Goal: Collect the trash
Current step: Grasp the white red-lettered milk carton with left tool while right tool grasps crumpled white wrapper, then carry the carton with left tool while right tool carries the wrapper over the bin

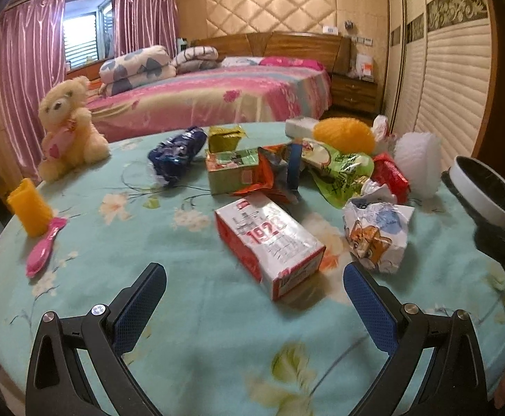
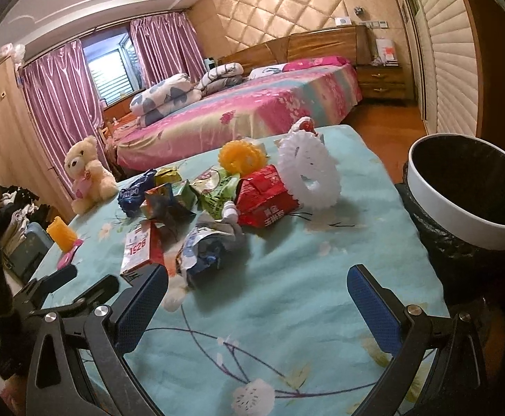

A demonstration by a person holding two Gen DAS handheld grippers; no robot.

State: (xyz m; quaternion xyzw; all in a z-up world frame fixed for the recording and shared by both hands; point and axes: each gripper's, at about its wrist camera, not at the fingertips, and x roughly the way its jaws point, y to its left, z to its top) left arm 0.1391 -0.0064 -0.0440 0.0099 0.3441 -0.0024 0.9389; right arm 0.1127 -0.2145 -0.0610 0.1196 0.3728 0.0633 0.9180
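Overlapping wrappers (image 1: 280, 173) hiding one another

The red-and-white carton (image 1: 270, 242) reads "1928" (other print illegible).

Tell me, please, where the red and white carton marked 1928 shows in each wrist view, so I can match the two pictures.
Left wrist: the 1928 carton lies near the middle, just ahead of the open left gripper, lying flat on the floral cloth.
Right wrist: the same carton sits at lower left, beside the left finger of the right gripper.
Shared landmark: the teddy bear, beyond the carton to its left in both.
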